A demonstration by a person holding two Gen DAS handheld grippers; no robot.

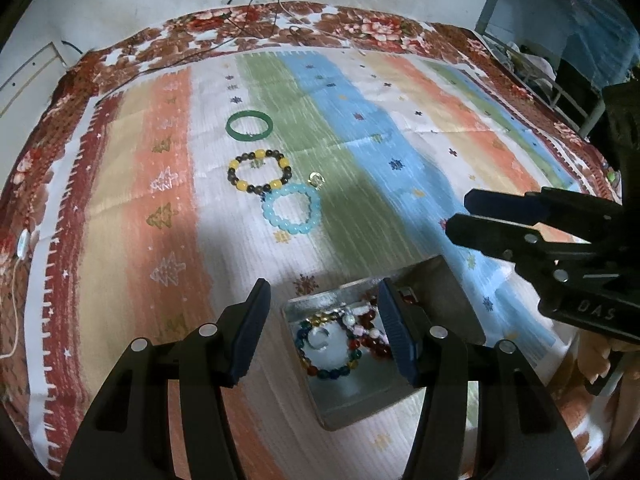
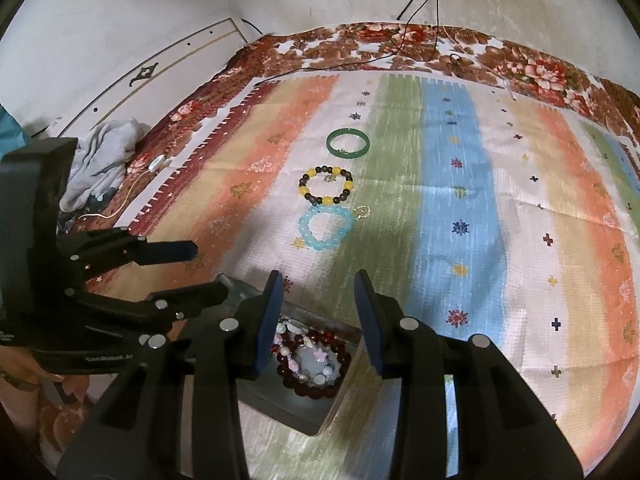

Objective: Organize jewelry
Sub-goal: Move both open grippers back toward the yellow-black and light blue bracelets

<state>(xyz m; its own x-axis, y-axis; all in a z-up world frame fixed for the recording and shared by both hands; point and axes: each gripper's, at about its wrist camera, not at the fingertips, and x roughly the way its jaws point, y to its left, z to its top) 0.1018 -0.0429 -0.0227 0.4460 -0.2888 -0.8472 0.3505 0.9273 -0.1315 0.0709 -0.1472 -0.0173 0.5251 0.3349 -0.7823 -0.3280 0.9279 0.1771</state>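
left wrist view: the left claw (image 1: 324,320) stands open and empty over the near-left corner of a small metal box (image 1: 362,404) on a bed covered by a striped cloth (image 1: 120,208). the box already holds a multicolour bead bracelet (image 1: 330,346) and dark red beads. three pieces lie loose up the cloth, well beyond the box, in a line running away from the claw: a light blue bead bracelet (image 1: 291,210) nearest, a yellow-and-dark bead bracelet (image 1: 259,172) touching it, then a green bangle (image 1: 249,125).

right wrist view: the right claw (image 2: 320,318) is also parted and holds nothing, hovering over the box (image 2: 280,408). the blue bracelet (image 2: 326,227) lies almost straight ahead of it, so this claw looks better lined up for the next pick.
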